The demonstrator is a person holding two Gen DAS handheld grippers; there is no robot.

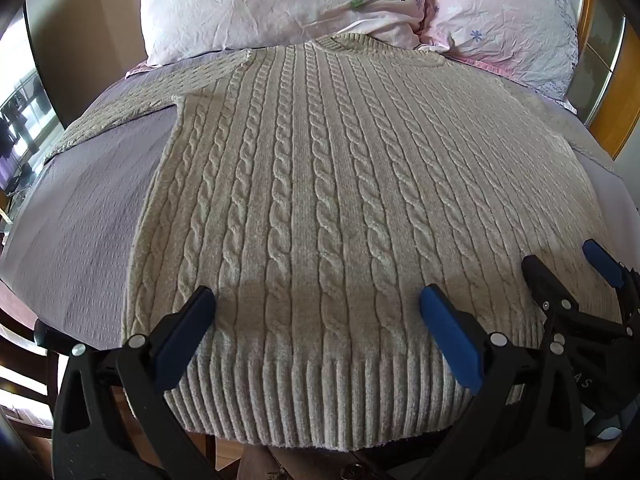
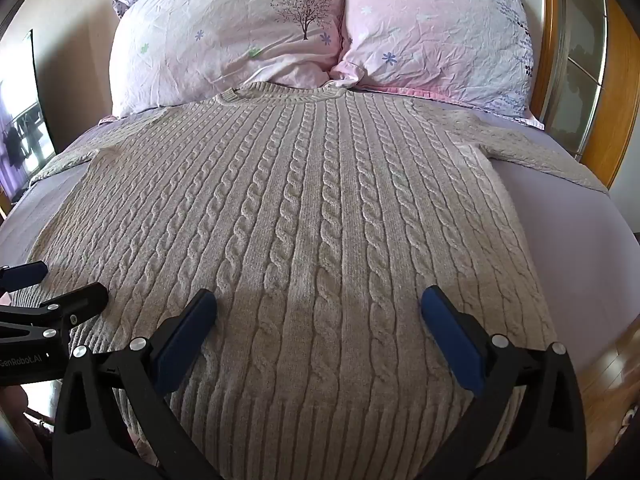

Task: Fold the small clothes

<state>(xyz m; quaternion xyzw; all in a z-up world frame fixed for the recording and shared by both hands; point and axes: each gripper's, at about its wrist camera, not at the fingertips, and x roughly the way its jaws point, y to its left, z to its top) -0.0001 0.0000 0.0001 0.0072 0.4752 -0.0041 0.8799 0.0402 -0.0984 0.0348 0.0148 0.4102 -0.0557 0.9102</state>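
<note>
A cream cable-knit sweater (image 1: 320, 184) lies flat on the bed, collar toward the pillows, ribbed hem toward me, sleeves spread to both sides; it also shows in the right wrist view (image 2: 304, 216). My left gripper (image 1: 318, 300) is open and empty above the left part of the hem. My right gripper (image 2: 319, 300) is open and empty above the right part of the hem. Each gripper shows in the other's view: the right one at the right edge (image 1: 568, 264), the left one at the left edge (image 2: 60, 284). Both hover close to the knit.
The bed has a lilac sheet (image 1: 80, 208) and two pink flowered pillows (image 2: 240, 36) at the head. A wooden frame with glass (image 2: 580, 60) stands on the right. A window (image 1: 16, 120) is on the left. Wooden floor (image 2: 616, 360) shows past the bed's edge.
</note>
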